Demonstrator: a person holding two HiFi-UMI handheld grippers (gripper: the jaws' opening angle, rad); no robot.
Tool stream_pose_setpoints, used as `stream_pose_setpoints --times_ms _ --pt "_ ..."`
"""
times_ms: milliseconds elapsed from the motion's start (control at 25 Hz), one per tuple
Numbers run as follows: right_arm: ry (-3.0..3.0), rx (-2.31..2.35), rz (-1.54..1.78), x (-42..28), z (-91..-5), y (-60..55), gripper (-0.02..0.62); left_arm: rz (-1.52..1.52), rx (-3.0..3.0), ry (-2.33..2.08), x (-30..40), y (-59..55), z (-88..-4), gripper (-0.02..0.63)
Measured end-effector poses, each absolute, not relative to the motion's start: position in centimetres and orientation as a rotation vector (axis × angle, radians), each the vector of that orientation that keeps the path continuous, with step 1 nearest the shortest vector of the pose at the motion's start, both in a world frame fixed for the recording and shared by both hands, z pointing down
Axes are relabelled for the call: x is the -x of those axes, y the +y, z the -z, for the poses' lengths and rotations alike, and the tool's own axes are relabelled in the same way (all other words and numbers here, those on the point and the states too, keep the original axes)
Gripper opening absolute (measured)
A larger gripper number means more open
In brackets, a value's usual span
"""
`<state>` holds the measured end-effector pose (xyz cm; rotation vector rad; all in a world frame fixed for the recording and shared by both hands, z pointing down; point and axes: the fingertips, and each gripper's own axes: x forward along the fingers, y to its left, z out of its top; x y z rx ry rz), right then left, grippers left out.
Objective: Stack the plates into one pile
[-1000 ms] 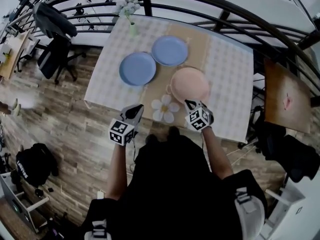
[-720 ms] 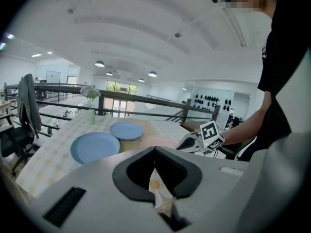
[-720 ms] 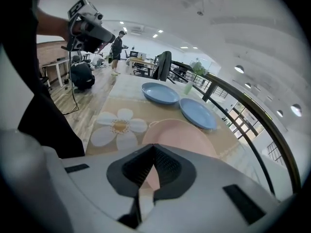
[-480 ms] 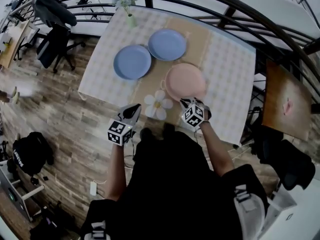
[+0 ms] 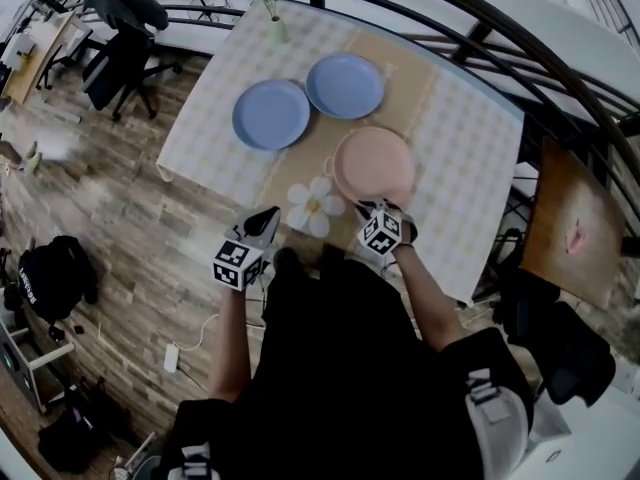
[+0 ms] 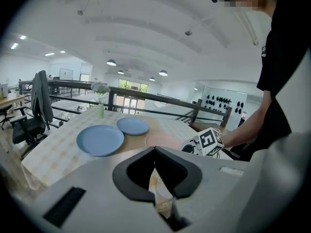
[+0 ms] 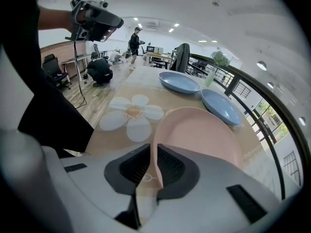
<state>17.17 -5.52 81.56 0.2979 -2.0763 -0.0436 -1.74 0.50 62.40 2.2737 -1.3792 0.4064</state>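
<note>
Right gripper view: the right gripper (image 7: 154,152) clamps the near rim of the pink plate (image 7: 201,132), seemingly stiff, light and slippery, while the left gripper (image 6: 155,149) sits closed, empty.

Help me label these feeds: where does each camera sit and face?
Head view: on the head, facing steeply down at the table; shows torso, arms, left hand-held gripper, right hand-held gripper.
Left gripper view: on the left one, facing the blue plates; shows its shut jaws, right arm.
Right gripper view: on the right one, facing along the pink plate it clamps; shows torso.
All share the pink plate.
</note>
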Motion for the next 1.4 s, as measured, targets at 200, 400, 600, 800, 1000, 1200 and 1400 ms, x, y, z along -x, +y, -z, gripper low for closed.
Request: stream_pose_setpoints --times_ms 200,400,600,800,1000,1200,1400 --pt "-2.038 -0.290 0.067 -18.0 -84.3 -5.7 0.044 -0.401 -2.235 -1.411 1.5 1.5 -63.1 0.002" --pt "-2.044 -0.301 0.076 -17.9 -84.9 -6.0 0.046 -0.406 -2.204 -1.435 1.7 2.6 -63.5 0.002" --pt "-2.044 -0.307 0.113 -17.8 -85.1 -6.0 0.044 -0.401 -2.195 -1.455 1.3 2.4 -63.2 0.002" --pt "-2.069 -0.324 0.041 -17.5 -85.1 -6.1 0.051 -0.414 -2.212 -1.453 0.5 2.0 -62.7 0.002" --pt "-2.056 -0.345 0.075 -17.3 -84.7 -6.2 0.042 -0.424 -2.205 -1.469 0.9 2.7 -62.3 0.002" --pt "-2.032 -0.346 0.117 -17.3 -84.6 -6.5 0.032 -0.411 -2.196 -1.484 1.7 2.7 -62.2 0.002" --pt "-2.011 -0.348 0.149 -17.4 -84.2 -6.3 0.025 -0.403 -2.210 -1.458 1.9 2.4 -62.5 0.002"
